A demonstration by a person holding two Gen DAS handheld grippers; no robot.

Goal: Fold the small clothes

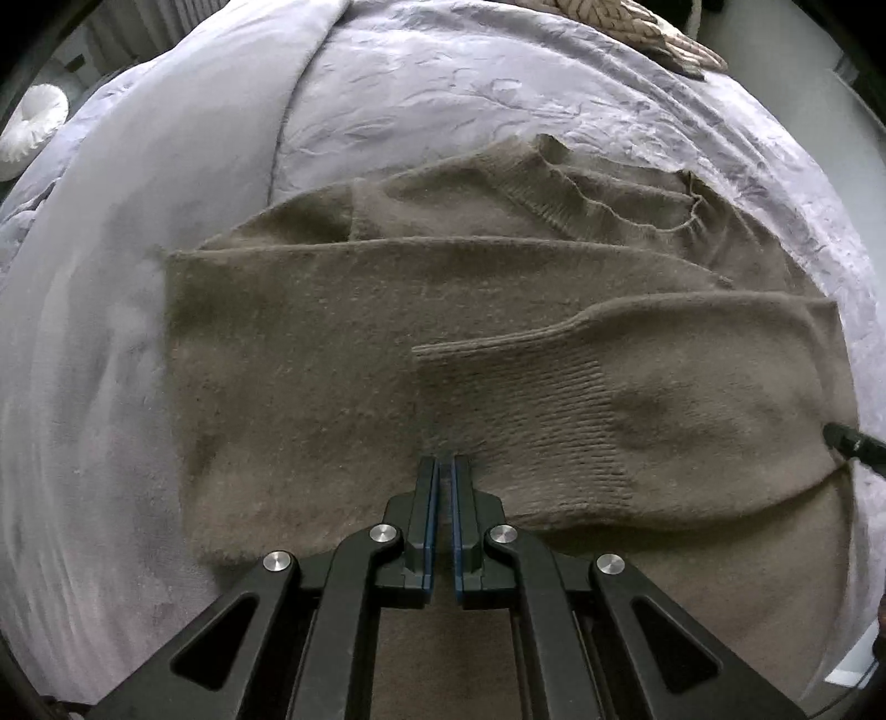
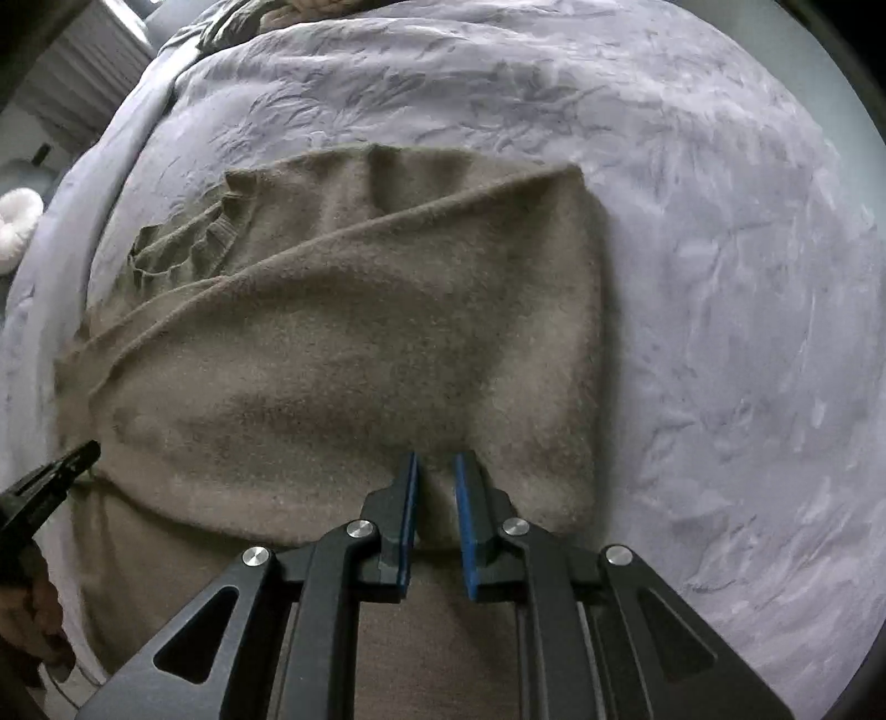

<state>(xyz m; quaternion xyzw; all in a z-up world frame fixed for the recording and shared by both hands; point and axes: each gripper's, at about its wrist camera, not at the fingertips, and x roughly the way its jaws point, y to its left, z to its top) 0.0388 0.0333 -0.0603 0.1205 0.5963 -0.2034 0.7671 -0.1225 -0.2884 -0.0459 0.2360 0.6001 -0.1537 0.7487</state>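
A brown knitted sweater [image 1: 343, 343] lies partly folded on a lilac bedspread [image 1: 421, 99], its ribbed collar [image 1: 598, 205] at the far side. One sleeve with a ribbed cuff [image 1: 526, 399] is laid across the body. My left gripper [image 1: 443, 462] is shut, its tips down at the cuff's edge; whether cloth is pinched I cannot tell. In the right wrist view my right gripper [image 2: 437, 459] stands a little open over the sweater's [image 2: 354, 332] near right part, with cloth showing in the gap and the pads not pressing it. Each gripper's tip shows at the other view's edge.
The bedspread [image 2: 720, 277] spreads wide to the right of the sweater. A beige cable-knit throw [image 1: 637, 27] lies at the bed's far edge. A white round cushion [image 1: 30, 127] sits off the bed at the left. A hand [image 2: 39, 620] holds the left gripper.
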